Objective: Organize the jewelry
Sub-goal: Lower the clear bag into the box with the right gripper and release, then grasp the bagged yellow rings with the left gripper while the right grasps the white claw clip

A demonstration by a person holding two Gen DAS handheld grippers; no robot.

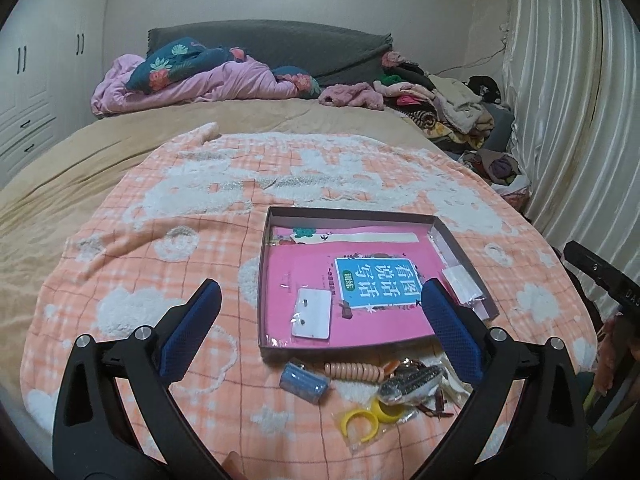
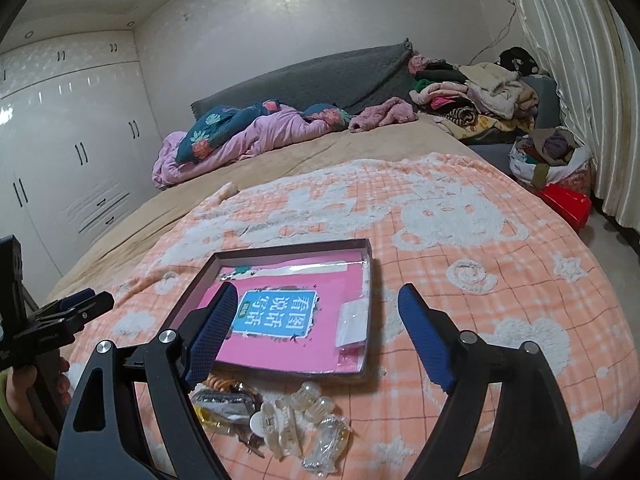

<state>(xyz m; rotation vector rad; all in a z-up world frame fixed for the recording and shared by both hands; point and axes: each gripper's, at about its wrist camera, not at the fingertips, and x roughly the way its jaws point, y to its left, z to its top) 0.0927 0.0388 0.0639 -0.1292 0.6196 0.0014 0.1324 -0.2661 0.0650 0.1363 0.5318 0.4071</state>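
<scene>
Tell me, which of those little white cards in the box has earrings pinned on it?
The white card near the box's front edge: two small dark studs sit on it. The other white packet, by the right wall, shows no studs that I can make out.

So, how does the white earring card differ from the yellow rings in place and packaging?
The white earring card lies inside the shallow box, on the pink book; the yellow rings lie outside it, on the orange blanket near the box's front edge. The card is flat and rectangular with small dark studs; the rings are round, open bands. Both appear to sit in clear plastic bags.
</scene>
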